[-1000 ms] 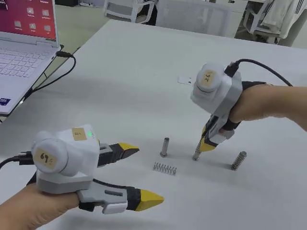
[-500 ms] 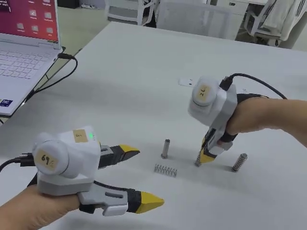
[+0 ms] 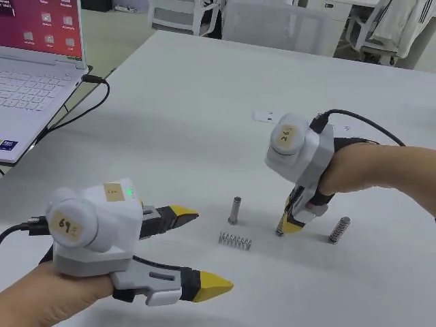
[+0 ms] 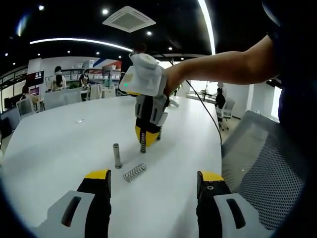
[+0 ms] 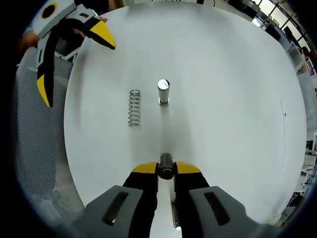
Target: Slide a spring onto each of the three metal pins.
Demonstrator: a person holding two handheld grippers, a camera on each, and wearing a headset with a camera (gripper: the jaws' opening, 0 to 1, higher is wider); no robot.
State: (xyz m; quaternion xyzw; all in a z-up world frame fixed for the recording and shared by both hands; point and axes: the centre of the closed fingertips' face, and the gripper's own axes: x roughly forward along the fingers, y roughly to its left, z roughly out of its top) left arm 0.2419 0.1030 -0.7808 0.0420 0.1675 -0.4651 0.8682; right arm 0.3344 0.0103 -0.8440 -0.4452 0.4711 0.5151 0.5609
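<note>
The right gripper [image 3: 289,225] has its jaws narrow around a spring [image 5: 166,166], upright between the bare pin [image 3: 234,210] and the pin that already carries a spring [image 3: 338,229]; the pin under it I cannot see clearly. To do this step well, I think the spring should go straight down with a light grip, so that the coils do not buckle. The left gripper [image 3: 208,246] hovers wide open near the loose spring [image 3: 235,240] on the table [image 3: 191,122].
</note>
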